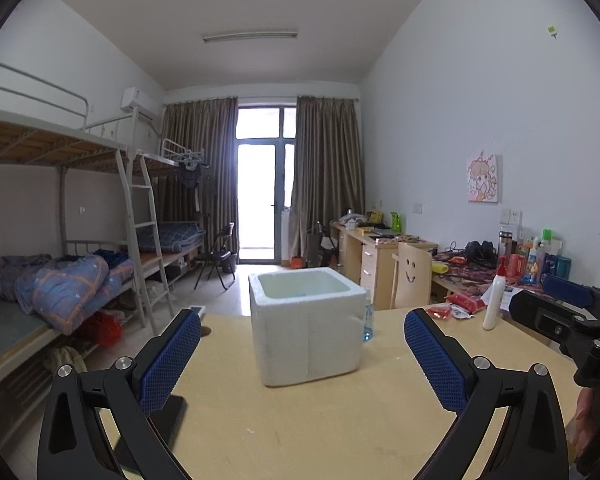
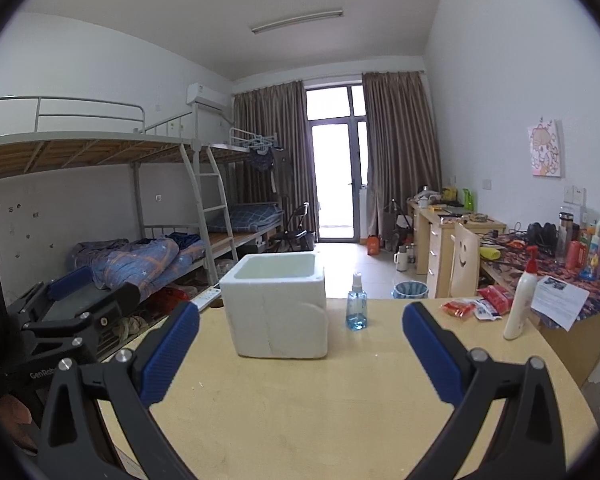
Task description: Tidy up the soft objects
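Observation:
A white foam box (image 1: pixel 306 326) stands open-topped on the wooden table (image 1: pixel 320 420), straight ahead of my left gripper (image 1: pixel 302 326), which is open and empty. The box also shows in the right wrist view (image 2: pixel 278 306), ahead and left of my right gripper (image 2: pixel 300 316), also open and empty. Red snack packets (image 2: pixel 458 308) and a white-and-red packet (image 2: pixel 488 300) lie at the table's far right; they show in the left wrist view too (image 1: pixel 466 304). The box's inside is mostly hidden.
A blue spray bottle (image 2: pixel 356 304) stands right of the box. A white bottle with a red cap (image 2: pixel 520 304) stands near the packets. A paper sheet (image 2: pixel 560 300) lies on the cluttered desk behind. Bunk beds (image 2: pixel 140 256) line the left wall.

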Demonstrator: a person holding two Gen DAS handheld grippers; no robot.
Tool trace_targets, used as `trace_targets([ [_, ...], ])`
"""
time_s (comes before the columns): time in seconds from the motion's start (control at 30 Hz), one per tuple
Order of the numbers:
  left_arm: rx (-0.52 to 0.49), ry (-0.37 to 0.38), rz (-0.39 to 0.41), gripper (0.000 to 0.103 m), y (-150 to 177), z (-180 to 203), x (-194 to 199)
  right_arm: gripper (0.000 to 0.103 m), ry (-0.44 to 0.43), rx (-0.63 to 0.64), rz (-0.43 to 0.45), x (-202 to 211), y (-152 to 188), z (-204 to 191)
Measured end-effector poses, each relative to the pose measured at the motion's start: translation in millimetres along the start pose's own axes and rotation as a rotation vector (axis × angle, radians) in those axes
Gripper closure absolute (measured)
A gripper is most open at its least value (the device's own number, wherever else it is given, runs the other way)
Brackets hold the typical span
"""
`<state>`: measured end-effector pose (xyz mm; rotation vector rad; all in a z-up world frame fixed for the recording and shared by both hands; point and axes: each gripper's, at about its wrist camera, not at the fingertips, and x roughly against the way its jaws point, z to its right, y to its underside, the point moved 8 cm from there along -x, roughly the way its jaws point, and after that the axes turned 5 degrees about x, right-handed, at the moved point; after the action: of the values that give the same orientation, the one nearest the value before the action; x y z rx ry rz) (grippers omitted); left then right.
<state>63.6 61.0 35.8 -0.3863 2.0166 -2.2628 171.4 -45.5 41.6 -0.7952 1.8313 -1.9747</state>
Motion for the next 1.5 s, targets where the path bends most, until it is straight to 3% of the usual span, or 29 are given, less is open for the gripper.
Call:
trace_targets([
  [0.67, -0.023, -0.004, -0.018, 0.001, 63.2, -2.8, 27.4, 0.000, 0.067, 0.008, 0.010, 28.8, 63.1, -12.8],
  [1.5, -0.052, -0.008, -0.034, 0.001, 70.6, 8.0, 33.5, 0.000, 0.084, -0.008, -0.012, 34.7, 74.7, -10.4],
])
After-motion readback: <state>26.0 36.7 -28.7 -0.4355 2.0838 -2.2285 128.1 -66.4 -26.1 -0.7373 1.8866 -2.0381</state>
